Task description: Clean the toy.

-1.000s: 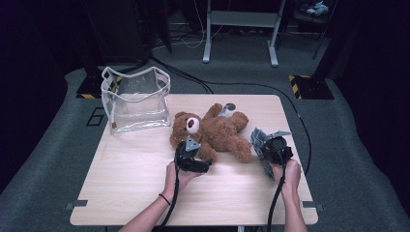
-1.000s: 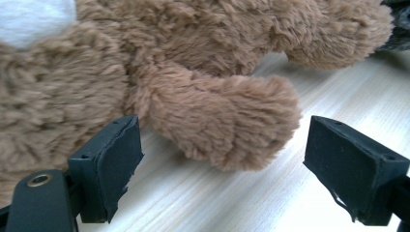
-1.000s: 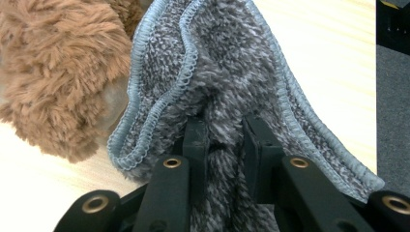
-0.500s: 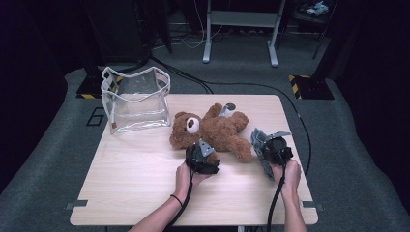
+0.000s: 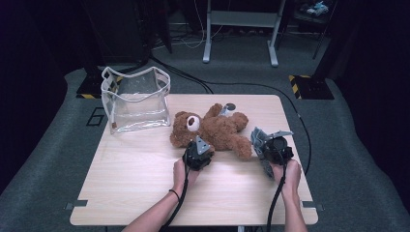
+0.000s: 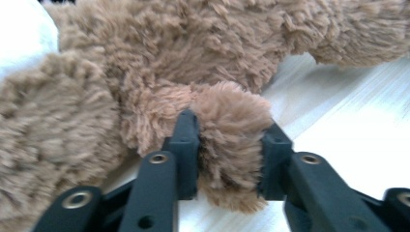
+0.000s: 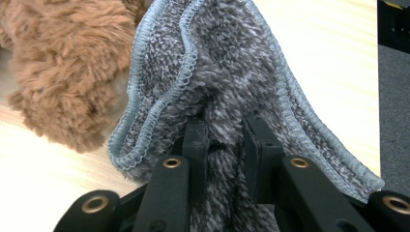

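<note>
Moved in on teddy bear [image 5: 217, 130]; left hand-held gripper [image 6: 227, 159] just clamped bear's paw. Right hand-held gripper [image 7: 225, 145] pinching grey cloth [image 7: 232, 82] beside bear. Lift paw gently, keep cloth taut.

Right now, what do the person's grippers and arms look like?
Both grippers, left gripper and right gripper, are black, each topped by a grey three-cornered plate, with a black cable trailing back. Jaws are black bars with round bolt holes. Forearms are bare; a dark band circles the left wrist.
</note>
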Demonstrator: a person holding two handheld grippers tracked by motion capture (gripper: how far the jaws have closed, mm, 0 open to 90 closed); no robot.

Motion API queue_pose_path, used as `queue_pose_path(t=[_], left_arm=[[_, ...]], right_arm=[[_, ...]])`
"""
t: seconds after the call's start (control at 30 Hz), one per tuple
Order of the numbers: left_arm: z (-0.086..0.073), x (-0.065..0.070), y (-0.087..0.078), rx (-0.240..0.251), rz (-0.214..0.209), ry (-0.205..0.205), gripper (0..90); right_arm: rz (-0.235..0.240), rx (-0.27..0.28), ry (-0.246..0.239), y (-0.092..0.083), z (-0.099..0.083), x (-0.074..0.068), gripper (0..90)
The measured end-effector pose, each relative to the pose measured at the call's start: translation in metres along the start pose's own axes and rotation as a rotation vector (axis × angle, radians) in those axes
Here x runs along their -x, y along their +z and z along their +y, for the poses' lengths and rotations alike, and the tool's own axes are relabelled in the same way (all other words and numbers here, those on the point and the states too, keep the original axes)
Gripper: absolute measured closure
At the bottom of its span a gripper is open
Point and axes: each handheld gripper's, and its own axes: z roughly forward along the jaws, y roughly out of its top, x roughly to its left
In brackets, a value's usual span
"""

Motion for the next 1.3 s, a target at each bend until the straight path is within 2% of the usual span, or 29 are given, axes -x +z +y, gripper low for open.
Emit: queue_pose_path(t=[0.07,0.1,0.3,0.37,0.63,0.7,0.73,0.87,0.93,0.97,1.0,1.07,1.1,1.13,1.17,1.2,1.23,1.3], left_arm=[[0.001,-0.004,-0.002,0.0,-0.019,0.01,71.4],[0.003,-0.007,-0.004,0.018,-0.041,0.018,72.1],[0.016,-0.02,-0.014,0.046,-0.065,0.04,74.0],[0.024,-0.025,-0.018,0.055,-0.069,0.067,74.5],[0.038,-0.036,-0.022,0.062,-0.103,0.086,74.8],[0.04,-0.038,-0.023,0.058,-0.113,0.083,74.7],[0.041,-0.04,-0.023,0.061,-0.112,0.081,74.7],[0.042,-0.044,-0.023,0.058,-0.124,0.062,74.6],[0.044,-0.046,-0.024,0.045,-0.129,0.066,74.6],[0.045,-0.045,-0.023,0.051,-0.129,0.058,74.4],[0.046,-0.046,-0.023,0.042,-0.132,0.057,74.4],[0.047,-0.047,-0.023,0.045,-0.134,0.054,74.4],[0.047,-0.047,-0.023,0.045,-0.134,0.054,74.3],[0.047,-0.048,-0.023,0.047,-0.135,0.048,74.3],[0.047,-0.049,-0.024,0.042,-0.141,0.045,74.3],[0.047,-0.05,-0.024,0.042,-0.147,0.035,74.3],[0.047,-0.051,-0.024,0.048,-0.149,0.029,74.3],[0.047,-0.051,-0.024,0.043,-0.149,0.036,74.3]], right_arm=[[-0.001,0.008,0.0,-0.002,0.001,0.0,73.7],[-0.001,0.007,0.005,-0.002,0.002,-0.001,73.7],[0.0,0.038,-0.001,-0.01,0.008,-0.002,73.7],[0.001,0.054,-0.004,-0.015,0.013,-0.005,73.7],[0.01,0.115,-0.031,-0.029,0.028,-0.014,73.7],[0.029,0.144,-0.049,-0.035,0.035,-0.023,73.7],[0.029,0.144,-0.049,-0.035,0.035,-0.023,73.7],[0.07,0.2,-0.083,-0.041,0.048,-0.044,73.7],[0.079,0.221,-0.101,-0.042,0.054,-0.055,73.7],[0.108,0.24,-0.109,-0.042,0.061,-0.068,73.7],[0.121,0.244,-0.122,-0.04,0.064,-0.076,73.7],[0.132,0.226,-0.145,-0.029,0.07,-0.093,73.7],[0.132,0.226,-0.145,-0.029,0.07,-0.093,73.7],[0.141,0.213,-0.155,-0.023,0.072,-0.102,73.7],[0.148,0.192,-0.164,-0.013,0.075,-0.112,73.7],[0.159,0.17,-0.169,0.003,0.079,-0.123,73.7],[0.159,0.17,-0.169,0.003,0.079,-0.123,73.7],[0.161,0.16,-0.171,0.017,0.081,-0.131,73.7]])
